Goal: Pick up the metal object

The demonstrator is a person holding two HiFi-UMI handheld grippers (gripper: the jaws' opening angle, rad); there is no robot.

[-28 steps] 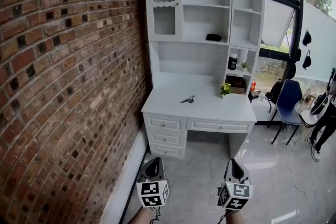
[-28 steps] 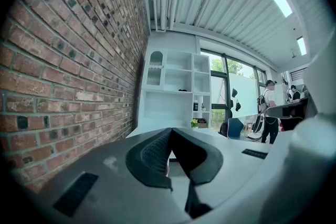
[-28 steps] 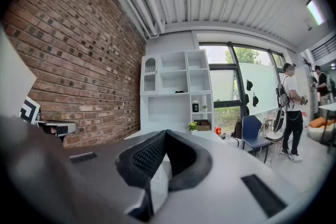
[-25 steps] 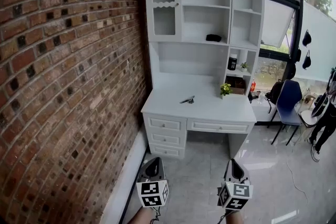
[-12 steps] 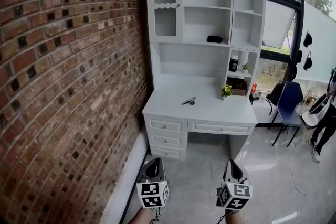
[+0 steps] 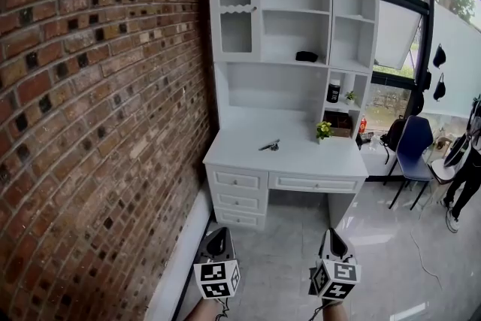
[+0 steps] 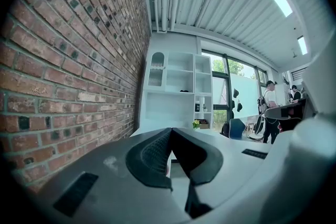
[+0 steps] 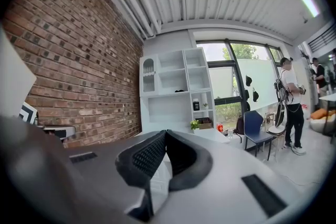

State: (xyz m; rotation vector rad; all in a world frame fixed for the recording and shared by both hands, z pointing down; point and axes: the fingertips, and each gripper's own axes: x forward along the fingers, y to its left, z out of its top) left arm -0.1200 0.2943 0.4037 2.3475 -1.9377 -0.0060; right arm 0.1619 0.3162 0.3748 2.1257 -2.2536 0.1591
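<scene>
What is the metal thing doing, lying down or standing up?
Lying down: the metal object rests flat on the white desk.

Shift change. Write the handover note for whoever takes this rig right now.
Left tool: shut, nothing in it, held low.
Right tool: shut, nothing in it, level with the left one.
Metal object: lies on the white desk, left of the middle, well ahead of both tools and untouched.
Done: nothing yet.
Left: walk up to the desk, open one tool, close it on the object and lift.
</scene>
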